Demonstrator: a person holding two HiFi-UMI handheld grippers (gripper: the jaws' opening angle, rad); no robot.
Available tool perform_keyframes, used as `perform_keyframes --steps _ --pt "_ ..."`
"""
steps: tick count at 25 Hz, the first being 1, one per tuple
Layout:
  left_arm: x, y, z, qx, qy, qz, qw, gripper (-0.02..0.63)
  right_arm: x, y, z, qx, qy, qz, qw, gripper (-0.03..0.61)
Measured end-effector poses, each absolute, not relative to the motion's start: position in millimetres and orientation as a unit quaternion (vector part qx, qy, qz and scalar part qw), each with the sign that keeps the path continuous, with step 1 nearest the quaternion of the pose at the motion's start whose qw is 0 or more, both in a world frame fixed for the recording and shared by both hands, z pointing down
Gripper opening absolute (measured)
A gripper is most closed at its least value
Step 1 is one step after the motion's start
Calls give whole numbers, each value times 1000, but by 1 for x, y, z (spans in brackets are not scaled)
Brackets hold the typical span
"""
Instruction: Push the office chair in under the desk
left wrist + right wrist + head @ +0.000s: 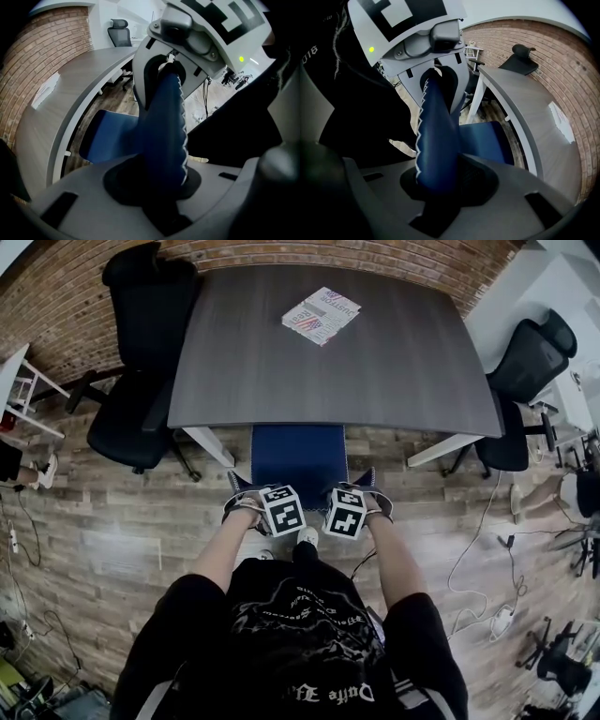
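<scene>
Head view, push under way: blue chair [300,465] part-way beneath the bench [328,371], both grippers on its back.

Broad dark bench ahead, near edge overhanging the front of the seat; set between two white legs [211,442], gap left on either side, so room to roll straight in. Wood floor [112,521] bare along that path, loose cable [483,549] and black chairs [141,381] well off to the sides. Grey chair back [93,201] nearest the body, taken at the top towards each end, likely to keep the push even and stop any swivel. Steeply down-pointing left gripper [164,176] and right gripper [436,176], toothed blue jaws clenched on that back, tips sunk in its dark hollows. Magazine [322,315] far up the bench, out of play.
</scene>
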State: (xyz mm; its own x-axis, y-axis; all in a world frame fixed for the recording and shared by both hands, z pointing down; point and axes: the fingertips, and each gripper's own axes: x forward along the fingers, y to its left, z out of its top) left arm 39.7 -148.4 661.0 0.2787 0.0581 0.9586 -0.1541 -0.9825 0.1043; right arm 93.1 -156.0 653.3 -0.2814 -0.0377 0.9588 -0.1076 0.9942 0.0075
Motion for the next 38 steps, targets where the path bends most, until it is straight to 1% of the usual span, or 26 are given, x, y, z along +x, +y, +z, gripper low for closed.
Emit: perform_keyframes --steps 38 --pt "48 -211 664 791 -37 602 103 98 102 -220 657 37 -801 23 596 91"
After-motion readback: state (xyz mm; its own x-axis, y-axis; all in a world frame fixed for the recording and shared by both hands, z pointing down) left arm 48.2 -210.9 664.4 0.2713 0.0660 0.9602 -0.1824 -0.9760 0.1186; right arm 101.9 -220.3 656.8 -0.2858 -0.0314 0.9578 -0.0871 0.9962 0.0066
